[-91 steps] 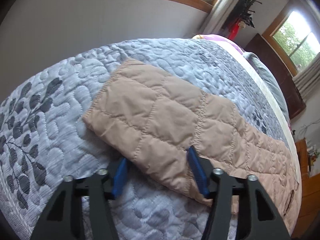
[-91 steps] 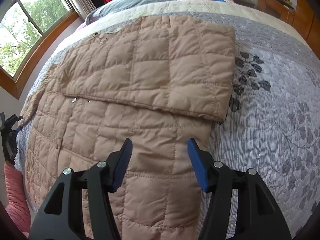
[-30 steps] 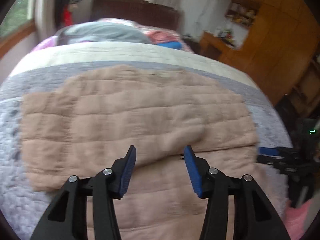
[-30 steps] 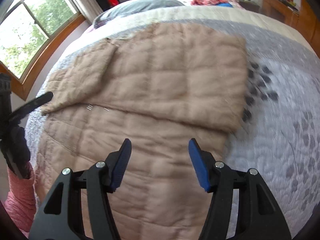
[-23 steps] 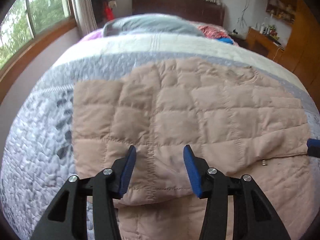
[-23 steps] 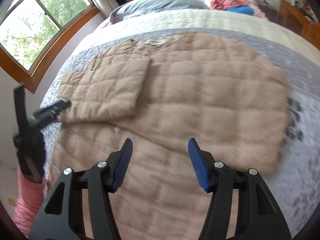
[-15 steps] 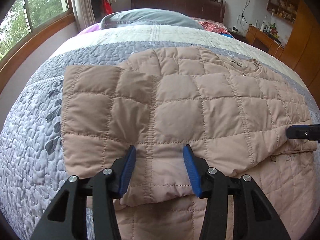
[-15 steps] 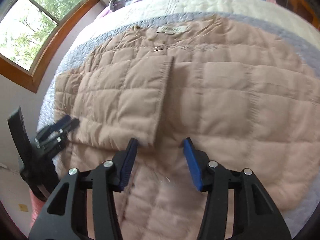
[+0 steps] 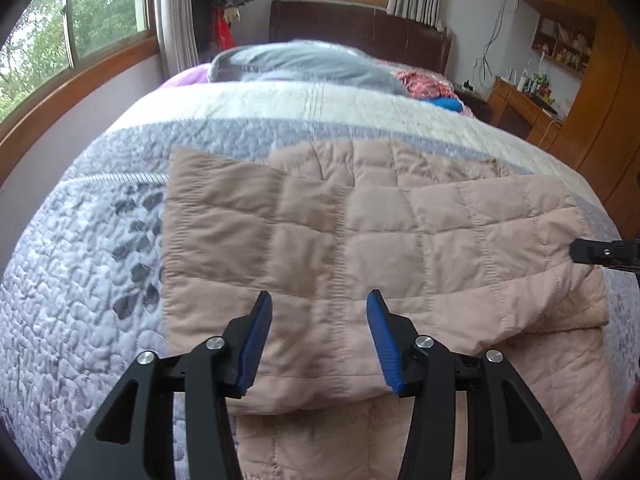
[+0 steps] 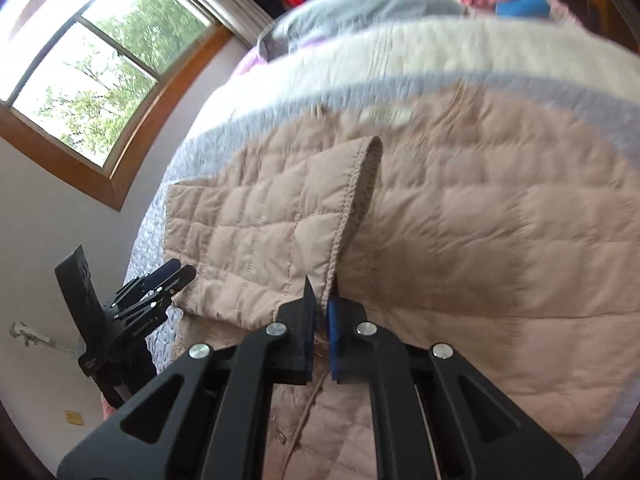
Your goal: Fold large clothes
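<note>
A beige quilted jacket (image 9: 400, 248) lies spread on the bed, with one sleeve (image 10: 256, 232) folded across its body. My right gripper (image 10: 322, 300) is shut on the stitched cuff edge of that sleeve, and the edge (image 10: 362, 184) stands up a little off the jacket. In the left wrist view this gripper (image 9: 600, 252) shows at the sleeve's right end. My left gripper (image 9: 319, 316) hovers open over the folded sleeve near its front edge, with nothing pinched between its blue pads (image 9: 256, 340). It also appears at the left of the right wrist view (image 10: 160, 280).
The jacket rests on a grey quilt with a dark leaf print (image 9: 80, 280). A grey pillow (image 9: 304, 64) and a dark headboard (image 9: 360, 28) lie beyond. Windows (image 10: 108, 64) line the left wall. A wooden desk and cabinets (image 9: 560, 92) stand on the right.
My right gripper slid left across the jacket and closed on the sleeve's cuff edge, which now stands raised. My left gripper swung round and drew closer over the folded sleeve, still open.
</note>
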Demonstrator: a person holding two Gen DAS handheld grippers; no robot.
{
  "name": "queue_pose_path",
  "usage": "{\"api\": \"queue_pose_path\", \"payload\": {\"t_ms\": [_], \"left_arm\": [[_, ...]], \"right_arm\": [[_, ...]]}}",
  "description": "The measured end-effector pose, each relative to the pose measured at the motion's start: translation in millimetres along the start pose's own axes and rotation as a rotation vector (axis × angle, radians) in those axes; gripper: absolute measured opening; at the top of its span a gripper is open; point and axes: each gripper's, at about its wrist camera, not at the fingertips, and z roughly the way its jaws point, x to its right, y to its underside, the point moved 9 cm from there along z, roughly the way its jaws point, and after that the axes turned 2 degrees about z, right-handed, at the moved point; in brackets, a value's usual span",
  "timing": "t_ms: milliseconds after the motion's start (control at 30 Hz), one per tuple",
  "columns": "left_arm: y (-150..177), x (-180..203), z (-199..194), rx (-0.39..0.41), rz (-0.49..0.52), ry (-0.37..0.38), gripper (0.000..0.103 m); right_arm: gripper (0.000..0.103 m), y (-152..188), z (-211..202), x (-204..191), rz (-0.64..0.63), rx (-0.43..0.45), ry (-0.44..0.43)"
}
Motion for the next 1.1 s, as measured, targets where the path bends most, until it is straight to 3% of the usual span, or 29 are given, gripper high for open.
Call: {"api": "queue_pose_path", "payload": {"t_ms": [167,333,467,633,833,933,1000,1100], "left_arm": [[-15,8,-5,0.033,0.021,-0.006,0.049],[-17,20,10,0.014,0.052,-0.019,0.049],[-11,27,32,-0.032,0.093,-0.053,0.049],[0,28,58,-0.085,0.104,-0.067,0.050],[7,27,69,-0.092,0.104,-0.055,0.051],[4,26,70,-0.109,0.088,-0.053,0.051],[0,24,63,-0.114,0.065,-0.046,0.050],[-13,24,34,-0.050,0.035,-0.027,0.049]], "right_arm": [[0.004,-7,-61,19,-0.003,0.120,0.070],[0.004,-4,-97,65,0.050,0.174,0.166],[0.004,5,-92,103,0.113,0.165,0.204],[0.004,21,-52,144,0.188,0.087,0.228],[0.005,36,-19,159,0.226,0.062,0.198],[0.006,36,-20,157,0.217,0.054,0.213],[0.013,34,-31,152,0.221,0.072,0.235],[0.013,31,-71,135,0.167,0.185,0.309]]}}
